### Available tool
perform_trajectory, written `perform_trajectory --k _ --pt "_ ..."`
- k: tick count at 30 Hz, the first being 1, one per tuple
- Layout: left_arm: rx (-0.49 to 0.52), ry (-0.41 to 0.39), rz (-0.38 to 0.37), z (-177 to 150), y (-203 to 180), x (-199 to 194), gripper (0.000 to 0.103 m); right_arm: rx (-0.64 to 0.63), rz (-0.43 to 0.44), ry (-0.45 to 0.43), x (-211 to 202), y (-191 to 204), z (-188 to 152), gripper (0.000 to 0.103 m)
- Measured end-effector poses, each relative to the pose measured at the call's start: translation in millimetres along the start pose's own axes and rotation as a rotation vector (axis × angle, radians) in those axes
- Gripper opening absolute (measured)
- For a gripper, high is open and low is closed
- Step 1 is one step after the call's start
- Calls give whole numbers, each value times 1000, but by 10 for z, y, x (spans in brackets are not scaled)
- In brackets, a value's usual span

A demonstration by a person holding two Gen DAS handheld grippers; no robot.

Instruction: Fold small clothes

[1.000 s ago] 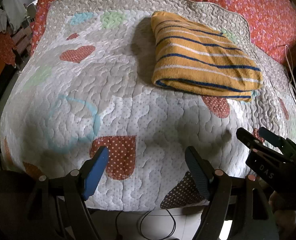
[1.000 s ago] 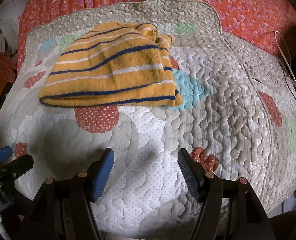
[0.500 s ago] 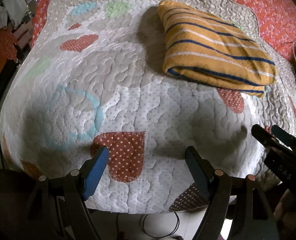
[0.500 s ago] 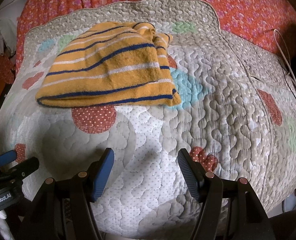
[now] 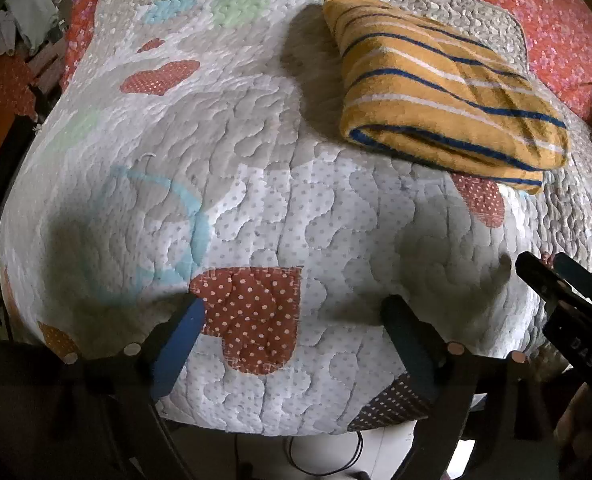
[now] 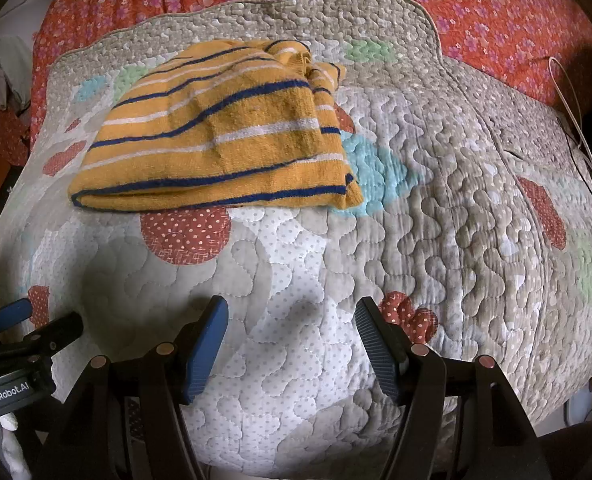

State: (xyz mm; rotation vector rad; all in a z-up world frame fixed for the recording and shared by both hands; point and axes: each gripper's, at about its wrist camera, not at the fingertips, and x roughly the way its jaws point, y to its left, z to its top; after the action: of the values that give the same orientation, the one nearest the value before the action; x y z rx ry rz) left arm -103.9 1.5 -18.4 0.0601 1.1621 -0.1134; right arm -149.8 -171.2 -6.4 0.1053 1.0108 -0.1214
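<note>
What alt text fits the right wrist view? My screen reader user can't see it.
A folded orange garment with navy and white stripes lies on a quilted patchwork blanket. The right gripper hovers open and empty in front of it; the left gripper shows at the left edge.

"GenRobot.AI" printed white on left gripper body; "DAS" on right gripper body.

Garment: fuzzy matt terry-like knit. Quilt: matt stitched cotton, puffy texture. Bedsheet, 12 o'clock: thin printed cloth. Gripper pads: ribbed matt rubber-like plastic.
</note>
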Motion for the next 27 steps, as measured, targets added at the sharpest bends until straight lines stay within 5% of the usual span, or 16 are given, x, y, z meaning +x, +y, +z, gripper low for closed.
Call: perform_trajectory --k 3,17,22,27 --pt "0 5 15 8 7 34 103 1 0 0 -1 2 0 70" --pt "-48 122 -39 210 123 189 103 -10 0 -61 -107 7 43 70" --pt "-5 9 46 204 96 -111 103 11 17 -110 -234 -19 79 71" --pt "23 -96 55 239 28 -497 103 31 29 -151 -352 -43 99 71"
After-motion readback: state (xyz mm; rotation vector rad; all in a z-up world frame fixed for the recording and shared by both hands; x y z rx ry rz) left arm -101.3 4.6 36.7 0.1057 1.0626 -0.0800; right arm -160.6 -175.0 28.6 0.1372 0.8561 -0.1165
